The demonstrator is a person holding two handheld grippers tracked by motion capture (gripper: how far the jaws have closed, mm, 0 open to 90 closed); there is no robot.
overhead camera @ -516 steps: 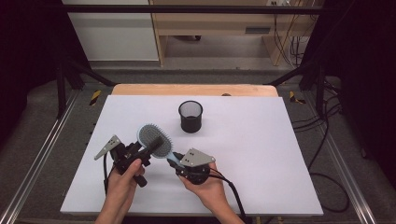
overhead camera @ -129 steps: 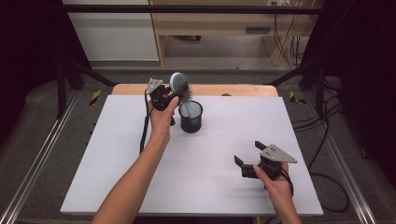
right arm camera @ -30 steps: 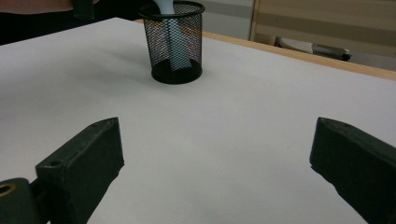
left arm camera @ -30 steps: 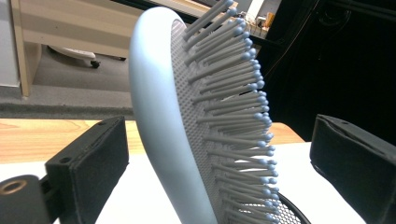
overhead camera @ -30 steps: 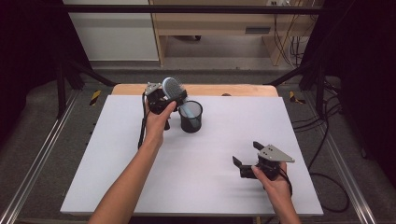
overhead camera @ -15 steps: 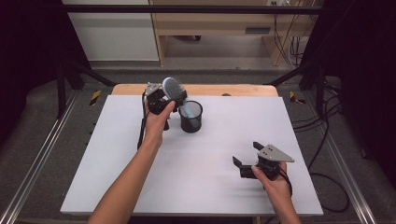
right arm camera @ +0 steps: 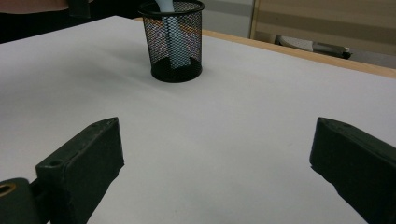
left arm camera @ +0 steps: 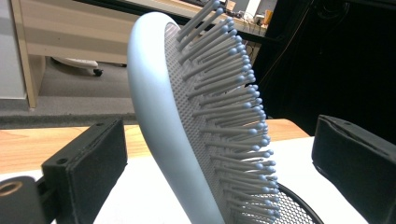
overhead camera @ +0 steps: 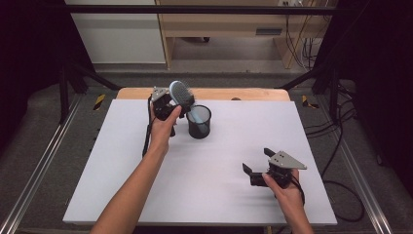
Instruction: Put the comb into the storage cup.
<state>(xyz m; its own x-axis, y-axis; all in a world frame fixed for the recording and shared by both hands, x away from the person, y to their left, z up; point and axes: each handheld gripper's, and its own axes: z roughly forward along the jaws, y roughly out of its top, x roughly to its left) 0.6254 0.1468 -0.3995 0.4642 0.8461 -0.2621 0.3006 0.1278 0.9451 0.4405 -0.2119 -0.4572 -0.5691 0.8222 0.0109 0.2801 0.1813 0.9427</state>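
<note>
Pale blue plastic hairbrush (overhead camera: 181,93) – light, stiff and a bit slick – stands handle-down in the black wire-mesh cup (overhead camera: 199,122) at the back of the white worktop (overhead camera: 219,161). Best hold: the smooth rim, not the bendy bristles. The left claw (overhead camera: 171,101) reaches far forward, jaws open around the head without touching. The right claw (overhead camera: 258,168) rests near the front – open, with nothing in it.
</note>
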